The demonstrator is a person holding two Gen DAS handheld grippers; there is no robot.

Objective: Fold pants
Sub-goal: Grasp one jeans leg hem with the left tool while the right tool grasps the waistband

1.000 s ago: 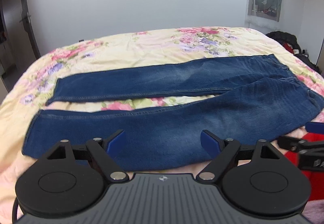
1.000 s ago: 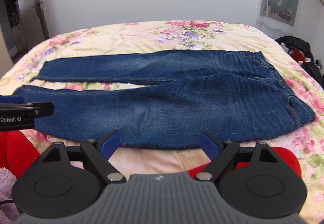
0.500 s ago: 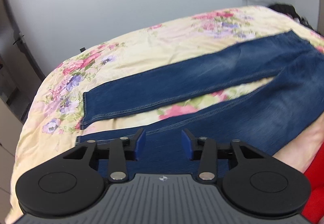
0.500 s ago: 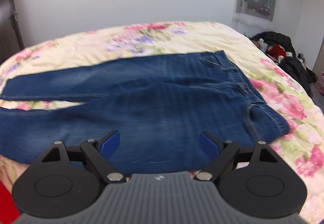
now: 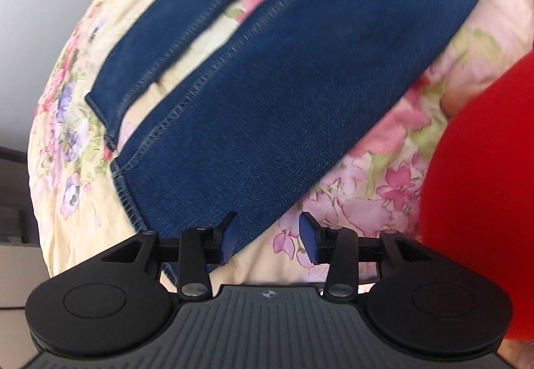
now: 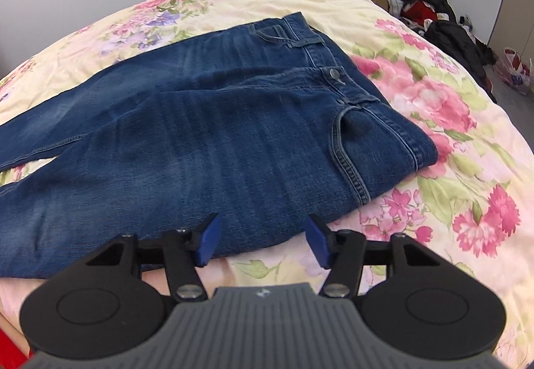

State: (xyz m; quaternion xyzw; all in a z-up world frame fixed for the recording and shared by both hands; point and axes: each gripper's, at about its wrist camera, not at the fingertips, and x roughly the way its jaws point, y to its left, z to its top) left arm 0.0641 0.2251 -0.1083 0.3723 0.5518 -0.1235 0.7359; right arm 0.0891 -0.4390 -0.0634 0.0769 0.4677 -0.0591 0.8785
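Blue jeans (image 6: 200,142) lie flat on a flowered bedspread (image 6: 434,102), waistband to the right and legs running left. My right gripper (image 6: 263,239) hovers low over the near hip edge. Its jaws are closing, the denim edge lies between the pads, and neither pad presses on it. In the left wrist view the jeans' (image 5: 267,85) two leg ends show, the near hem close below. My left gripper (image 5: 267,235) points steeply down at the near leg's edge by the hem. Its jaws are opening, one pad over denim and the other over the bedspread (image 5: 383,168).
Red fabric (image 5: 484,202) fills the right side of the left wrist view, close to the gripper. Beyond the bed's far right corner lie a pile of dark clothes (image 6: 417,8) and a bag (image 6: 514,68) on the floor. A pale wall stands behind the bed.
The left gripper swung left to the leg ends, dropped and rolled, and its jaws narrowed. The right gripper shifted right toward the waistband, came lower, and its jaws narrowed.
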